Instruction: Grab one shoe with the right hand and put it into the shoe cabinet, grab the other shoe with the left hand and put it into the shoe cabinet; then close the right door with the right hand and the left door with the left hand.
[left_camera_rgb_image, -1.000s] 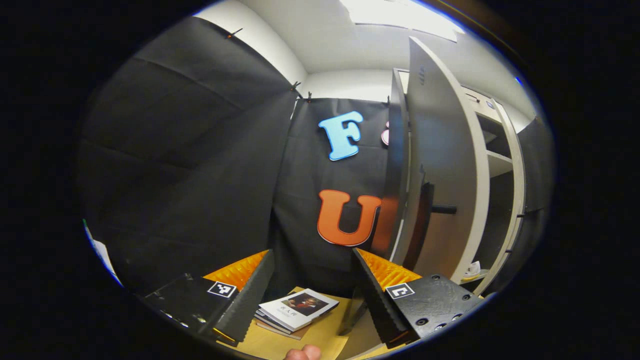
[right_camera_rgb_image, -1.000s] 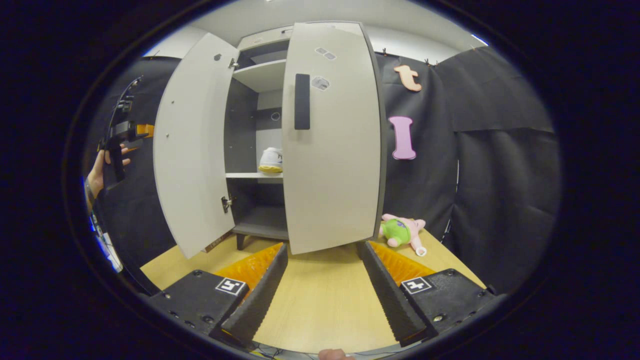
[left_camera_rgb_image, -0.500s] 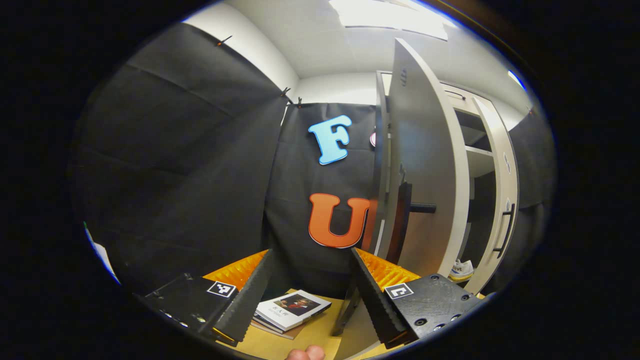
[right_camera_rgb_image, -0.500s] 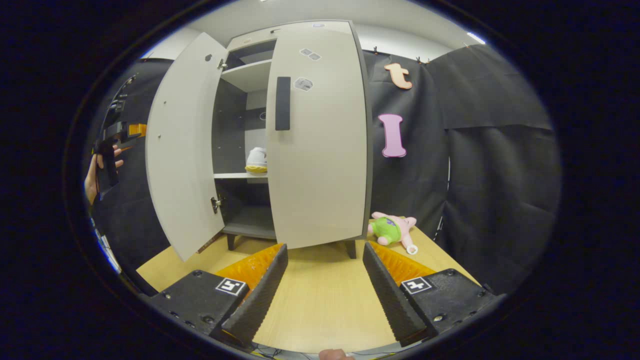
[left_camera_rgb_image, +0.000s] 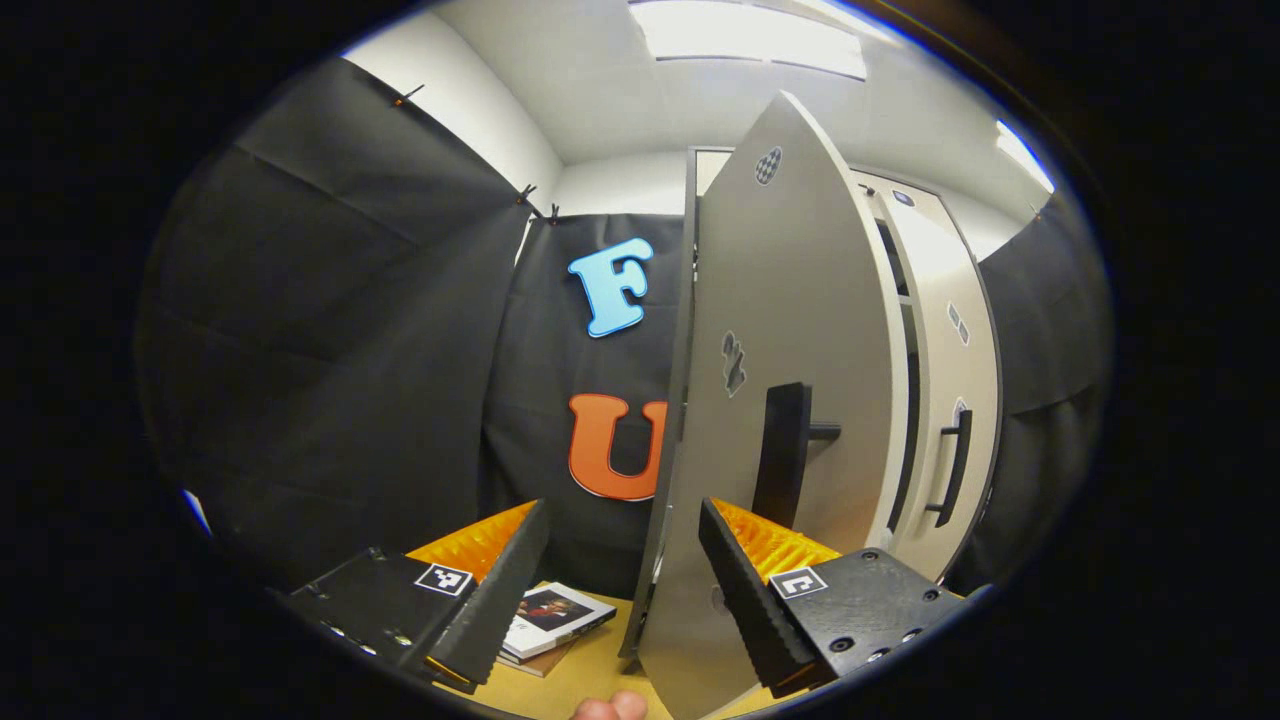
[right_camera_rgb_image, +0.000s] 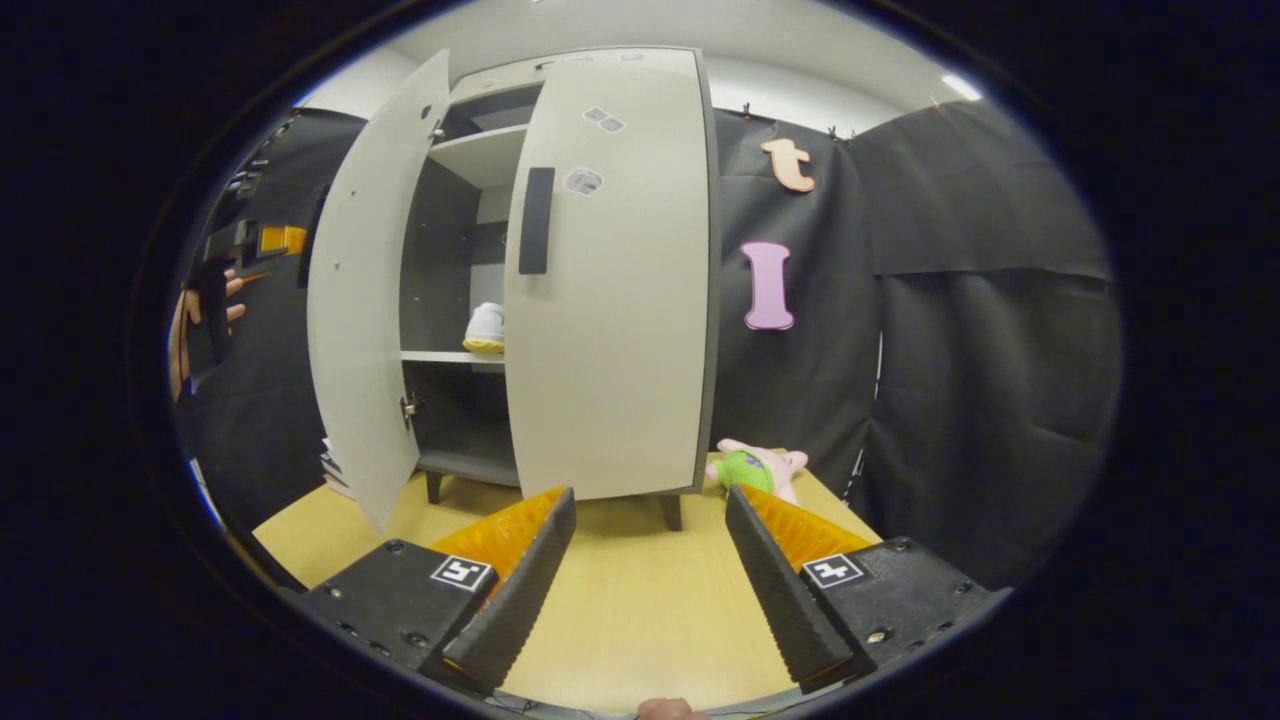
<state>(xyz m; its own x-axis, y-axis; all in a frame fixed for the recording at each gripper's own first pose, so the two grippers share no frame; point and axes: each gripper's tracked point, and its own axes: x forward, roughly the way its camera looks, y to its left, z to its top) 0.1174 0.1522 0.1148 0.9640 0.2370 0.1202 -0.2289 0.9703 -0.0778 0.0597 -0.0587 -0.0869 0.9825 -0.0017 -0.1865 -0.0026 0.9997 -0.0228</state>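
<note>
Our left gripper (left_camera_rgb_image: 612, 560) has its jaws wide and empty, close against the outer face of the left door (left_camera_rgb_image: 790, 400), with the right-hand finger (left_camera_rgb_image: 740, 590) overlapping the door's lower part; we cannot tell whether it touches. Our right gripper (right_camera_rgb_image: 648, 560) is also wide and empty, hanging over the table (right_camera_rgb_image: 640, 610) well back from the cabinet (right_camera_rgb_image: 560, 280).

Left to right in the right gripper view: the hand (right_camera_rgb_image: 190, 320) holding the left gripper, the left door ajar, a shoe (right_camera_rgb_image: 485, 328) on the middle shelf, then the right door (right_camera_rgb_image: 610, 290) shut or nearly so.

We judge the left door a stiff, light panel on hinges that should swing with a flat push. The face near the free edge or the bar handle (left_camera_rgb_image: 782, 455) looks the best place to press; no grip is needed.

The second shoe is hidden behind the right door, if it is there. Whether the right door has fully seated we cannot make out.
</note>
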